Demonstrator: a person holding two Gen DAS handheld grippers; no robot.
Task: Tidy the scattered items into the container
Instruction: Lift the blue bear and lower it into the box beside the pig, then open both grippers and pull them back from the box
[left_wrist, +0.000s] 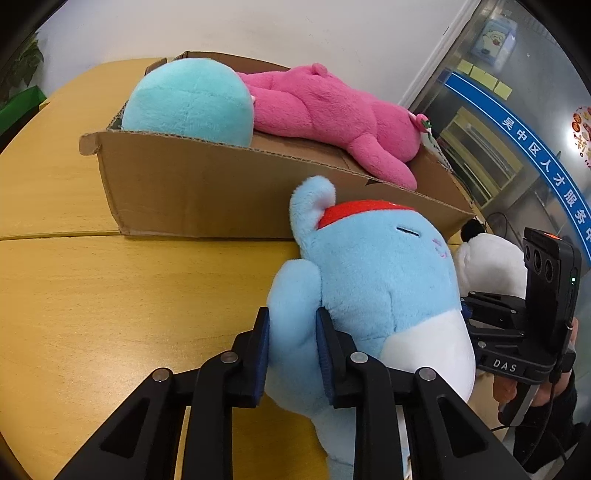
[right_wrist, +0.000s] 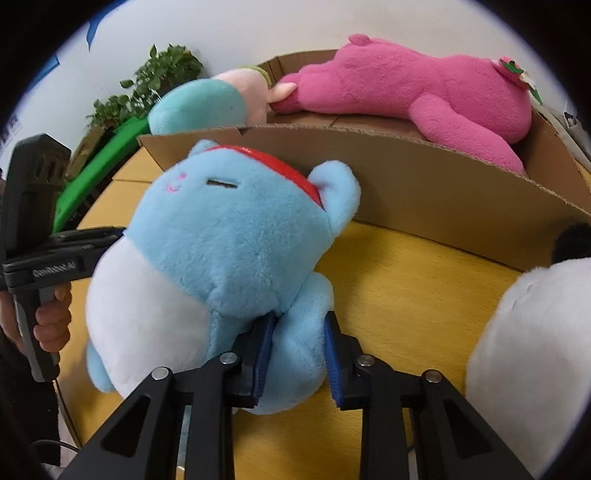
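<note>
Left wrist view: table (left_wrist: 92, 295) under all. Box (left_wrist: 221, 192) on it, holding pink plush (left_wrist: 332, 110) and teal plush (left_wrist: 188, 103). Blue plush (left_wrist: 380, 273) upright just before box wall, between my tongs. White plush (left_wrist: 491, 266) beside it. My left gripper (left_wrist: 291, 350) clenched on one blue arm; my right gripper (right_wrist: 299, 354) clenched on the other.

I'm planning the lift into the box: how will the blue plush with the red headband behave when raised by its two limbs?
Probably soft: the limb bulges between the left tool's pads. The blue plush likely sags, its round body hanging between both grips. It seems light, so the right tool should hold it over the cardboard box wall.
</note>
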